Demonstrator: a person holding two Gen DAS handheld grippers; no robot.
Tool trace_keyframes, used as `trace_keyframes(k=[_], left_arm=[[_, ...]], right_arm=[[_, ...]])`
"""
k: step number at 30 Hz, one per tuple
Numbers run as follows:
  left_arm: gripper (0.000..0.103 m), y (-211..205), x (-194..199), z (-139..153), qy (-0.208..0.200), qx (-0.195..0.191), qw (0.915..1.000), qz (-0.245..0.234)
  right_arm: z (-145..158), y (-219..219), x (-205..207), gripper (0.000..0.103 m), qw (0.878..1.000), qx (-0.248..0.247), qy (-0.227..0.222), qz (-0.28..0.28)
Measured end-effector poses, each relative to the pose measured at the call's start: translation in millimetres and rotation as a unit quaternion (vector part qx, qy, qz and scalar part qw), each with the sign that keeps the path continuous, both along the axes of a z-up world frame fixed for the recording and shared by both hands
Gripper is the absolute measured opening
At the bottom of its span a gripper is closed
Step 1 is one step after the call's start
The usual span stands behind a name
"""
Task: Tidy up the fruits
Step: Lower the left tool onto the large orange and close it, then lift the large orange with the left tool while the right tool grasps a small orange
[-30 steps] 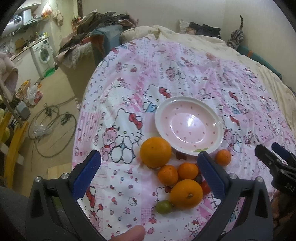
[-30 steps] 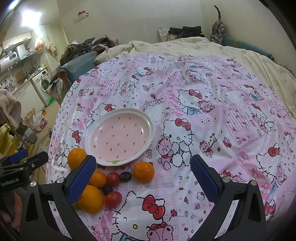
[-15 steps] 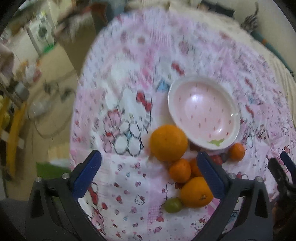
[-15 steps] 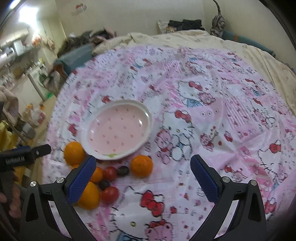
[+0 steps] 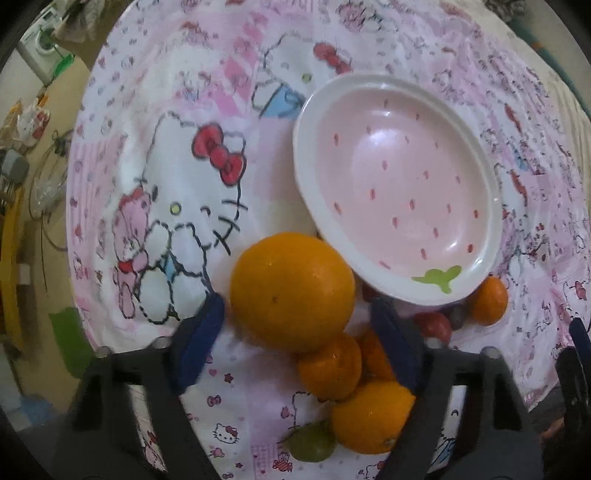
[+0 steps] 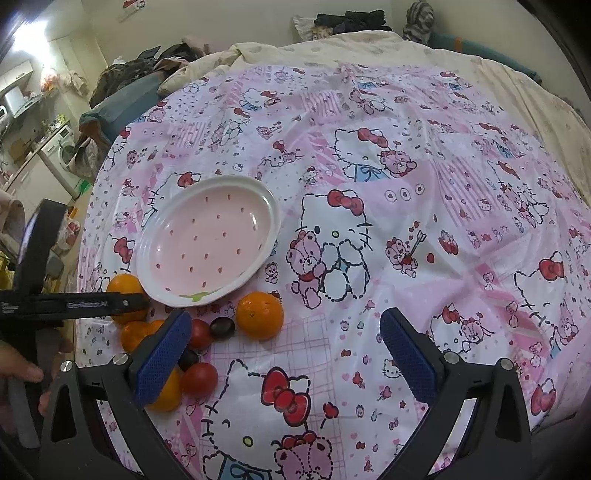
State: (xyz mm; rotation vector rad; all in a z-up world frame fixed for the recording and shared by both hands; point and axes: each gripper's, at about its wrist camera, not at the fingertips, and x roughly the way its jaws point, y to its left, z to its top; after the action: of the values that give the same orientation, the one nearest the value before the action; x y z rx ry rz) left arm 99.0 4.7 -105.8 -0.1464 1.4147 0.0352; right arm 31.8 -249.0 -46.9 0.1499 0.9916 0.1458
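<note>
A pink strawberry-print plate (image 5: 306, 155) (image 6: 271, 206) lies empty on the Hello Kitty cloth. A cluster of fruit lies at its near edge. My left gripper (image 5: 295, 325) is open, its blue pads on either side of a large orange (image 5: 291, 291), not closed on it. Smaller oranges (image 5: 330, 367), a green fruit (image 5: 312, 443) and red tomatoes (image 5: 436, 325) lie behind it. My right gripper (image 6: 284, 354) is open and empty, low over the cloth. One orange (image 6: 259, 314), dark grapes (image 6: 222, 327) and tomatoes (image 6: 198, 376) lie near its left finger.
The cloth (image 6: 406, 221) covers a bed, with rumpled bedding and clothes (image 6: 347, 20) at the far side. The bed edge drops to the floor at the left, where a washing machine (image 6: 62, 144) and cables (image 5: 48, 177) show.
My left gripper has moved forward and down, so the large orange now sits between its pads. My right gripper has shifted only slightly.
</note>
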Motion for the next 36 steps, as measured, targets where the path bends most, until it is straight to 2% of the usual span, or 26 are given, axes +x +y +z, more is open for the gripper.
trace_keyframes(k=[1,10,14,17,22,24,27,28,31,34,36], left_arm=[[0.061,0,0,-2,0.003,0.01,0.9999,0.004],[0.054,13,-7,5,-0.016,0.0,0.9998,0.011],[0.054,20,-23,28,-0.041,0.014,0.999,0.01],[0.054,27,-34,48,-0.062,0.009,0.998,0.008],[0.054,22,-55,79,-0.097,0.005,0.9951,-0.021],[0.054,23,-66,87,-0.107,-0.004,0.994,-0.022],[0.054,15,-68,86,-0.123,-0.002,0.9921,-0.023],[0.054,15,-68,85,-0.128,0.001,0.9915,-0.024],[0.054,15,-71,80,-0.129,-0.004,0.9914,-0.019],[0.054,15,-71,75,-0.123,-0.016,0.992,-0.021],[0.054,14,-72,73,-0.12,-0.018,0.9924,-0.024]], right_arm=[[-1,0,1,0.103,1.0,0.0,0.001,-0.001],[-2,-1,3,0.103,1.0,-0.011,0.001,-0.004],[-1,-4,3,0.103,1.0,-0.009,-0.003,-0.007],[1,-9,5,0.103,1.0,0.004,-0.003,-0.013],[5,-30,7,0.103,0.999,0.012,-0.004,-0.047],[2,-39,8,0.103,0.998,0.01,0.005,-0.065],[-7,-50,13,0.103,0.996,0.036,0.031,-0.081],[-10,-51,14,0.098,0.995,0.044,0.041,-0.083],[-22,-47,19,0.087,0.994,0.058,0.068,-0.064],[-36,-35,28,0.082,0.991,0.078,0.104,-0.033],[-44,-25,34,0.082,0.99,0.07,0.119,-0.022]])
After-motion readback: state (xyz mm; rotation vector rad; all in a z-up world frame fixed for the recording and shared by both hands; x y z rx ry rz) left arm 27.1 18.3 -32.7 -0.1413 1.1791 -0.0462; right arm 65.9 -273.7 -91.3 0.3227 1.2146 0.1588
